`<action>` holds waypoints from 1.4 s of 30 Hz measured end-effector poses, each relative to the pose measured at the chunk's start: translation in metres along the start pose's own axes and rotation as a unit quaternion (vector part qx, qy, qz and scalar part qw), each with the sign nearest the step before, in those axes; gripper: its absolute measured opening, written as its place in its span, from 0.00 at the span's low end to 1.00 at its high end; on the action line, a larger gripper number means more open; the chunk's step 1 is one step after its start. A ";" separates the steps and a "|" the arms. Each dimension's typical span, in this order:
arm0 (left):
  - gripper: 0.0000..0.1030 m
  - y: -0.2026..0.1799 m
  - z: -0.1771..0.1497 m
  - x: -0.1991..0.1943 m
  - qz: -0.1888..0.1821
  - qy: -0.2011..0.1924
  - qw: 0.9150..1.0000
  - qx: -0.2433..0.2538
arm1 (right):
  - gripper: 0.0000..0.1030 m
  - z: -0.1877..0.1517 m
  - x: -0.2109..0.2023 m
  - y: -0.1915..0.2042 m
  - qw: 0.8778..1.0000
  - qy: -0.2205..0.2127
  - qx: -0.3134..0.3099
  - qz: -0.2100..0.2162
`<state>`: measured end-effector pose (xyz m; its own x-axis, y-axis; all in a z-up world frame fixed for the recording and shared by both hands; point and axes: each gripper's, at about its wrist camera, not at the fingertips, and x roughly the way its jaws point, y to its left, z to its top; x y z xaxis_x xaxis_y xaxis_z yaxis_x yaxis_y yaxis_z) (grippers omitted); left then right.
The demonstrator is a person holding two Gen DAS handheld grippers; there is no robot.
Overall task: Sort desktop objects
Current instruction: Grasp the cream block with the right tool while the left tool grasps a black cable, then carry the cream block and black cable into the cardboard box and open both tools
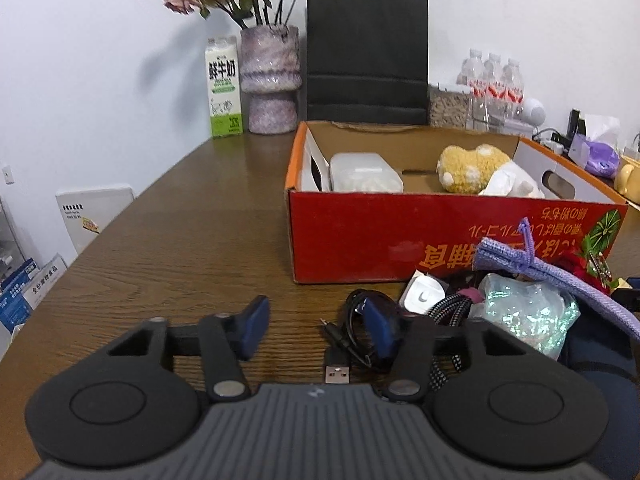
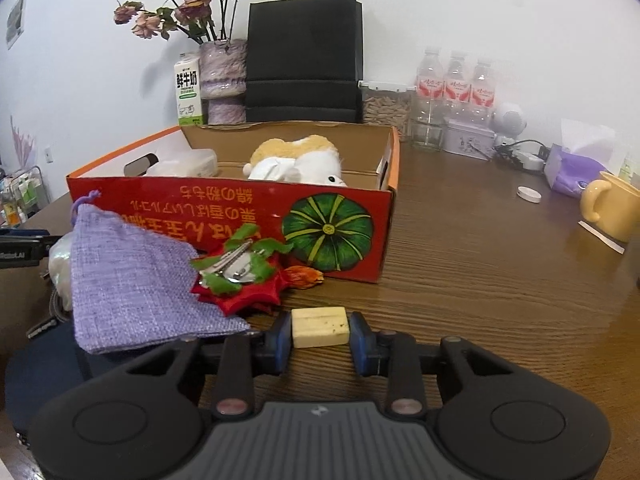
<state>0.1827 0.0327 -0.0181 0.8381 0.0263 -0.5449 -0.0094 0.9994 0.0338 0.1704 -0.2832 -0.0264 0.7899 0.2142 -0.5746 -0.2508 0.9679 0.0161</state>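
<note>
Nearest me, my right gripper (image 2: 320, 338) pinches a small cream rectangular block (image 2: 319, 327) near the red cardboard box (image 2: 240, 216), while my left gripper (image 1: 316, 330), half-spread, straddles the coiled black USB cable (image 1: 352, 336); a loose coil could slip or snag.

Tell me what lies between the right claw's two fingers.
A pale yellow block, pressed by both fingers of the right claw, in the right wrist view.

A black paper bag (image 2: 304, 56) stood at twelve o'clock, flower vase (image 2: 222, 80) and milk carton (image 2: 188, 92) at eleven, water bottles (image 2: 456, 80) at one.
</note>
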 end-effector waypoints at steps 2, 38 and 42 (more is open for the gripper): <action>0.44 -0.002 0.001 0.003 -0.004 0.004 1.000 0.006 | 0.29 -0.001 0.000 0.000 1.000 -0.002 0.000 -0.001; 0.08 0.014 0.010 -0.037 -0.072 -0.047 0.995 -0.054 | 0.28 0.004 -0.020 -0.002 0.999 -0.035 0.026 0.011; 0.08 0.016 0.000 -0.017 -0.073 -0.010 0.995 -0.067 | 0.28 0.003 -0.020 0.000 0.999 -0.031 0.025 0.012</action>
<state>0.1678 0.0484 -0.0081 0.8468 -0.1183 -0.5185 0.0417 0.9867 -0.1571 0.1561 -0.2876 -0.0124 0.8178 0.2439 -0.5212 -0.2431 0.9674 0.0712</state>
